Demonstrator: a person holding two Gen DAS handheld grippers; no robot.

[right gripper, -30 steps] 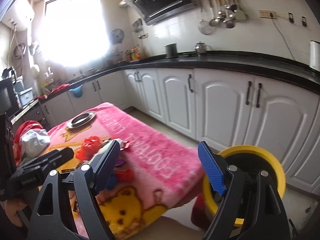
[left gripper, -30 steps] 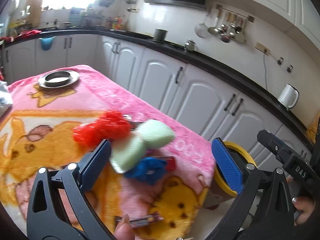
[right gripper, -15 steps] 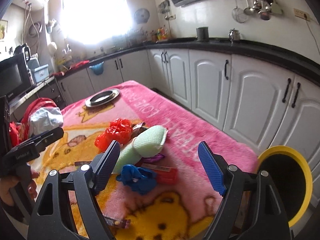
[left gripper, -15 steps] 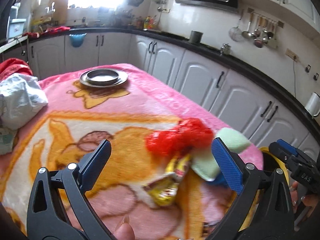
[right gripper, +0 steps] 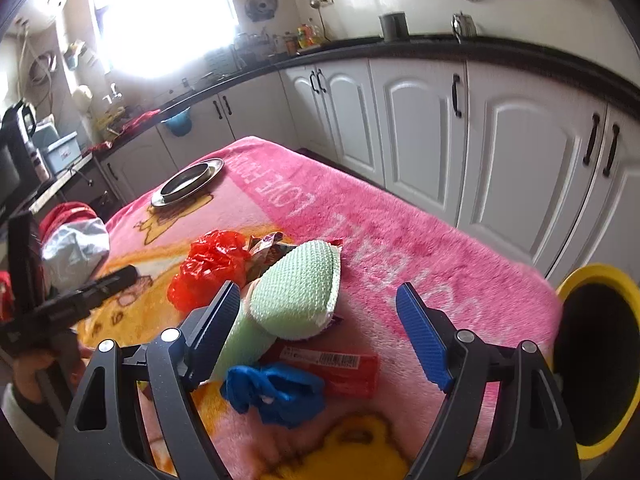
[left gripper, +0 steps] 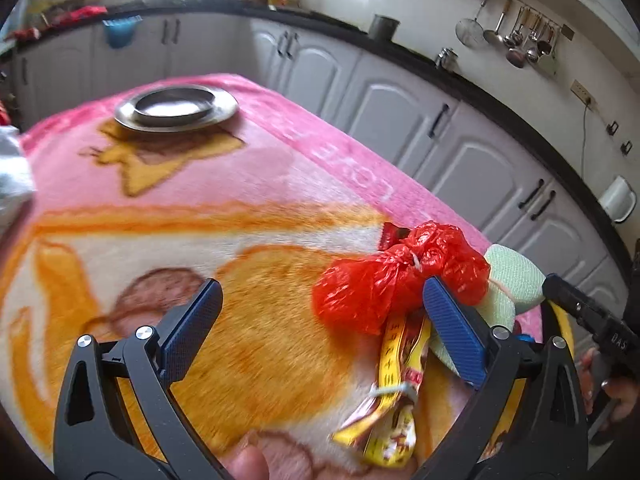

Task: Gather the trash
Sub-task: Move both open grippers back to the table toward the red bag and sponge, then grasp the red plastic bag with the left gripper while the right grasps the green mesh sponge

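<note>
A heap of trash lies on the pink blanket (left gripper: 280, 168) (right gripper: 400, 248): a crumpled red plastic bag (left gripper: 384, 280) (right gripper: 208, 268), a yellow and red snack wrapper (left gripper: 396, 392), two pale green sponges (right gripper: 300, 288) (left gripper: 516, 276), a blue crumpled glove (right gripper: 276, 392), a red flat packet (right gripper: 340, 364). My left gripper (left gripper: 320, 324) stands open low over the blanket, its right finger just in front of the red bag. My right gripper (right gripper: 320, 320) is open above the sponges and the red packet, holding nothing. A bin with a yellow rim (right gripper: 592, 288) stands by the table's right corner.
A steel plate with a bowl (left gripper: 176, 106) (right gripper: 188, 182) rests at the far end of the blanket. A grey and red bundle (right gripper: 76, 244) lies at its left edge. White cabinets (right gripper: 500, 152) under a black counter line the room beyond the table.
Both grippers have come down and forward over the table toward the heap. The left view swung from the table's corner onto the red bag and wrapper. The jaws of both stay wide.
</note>
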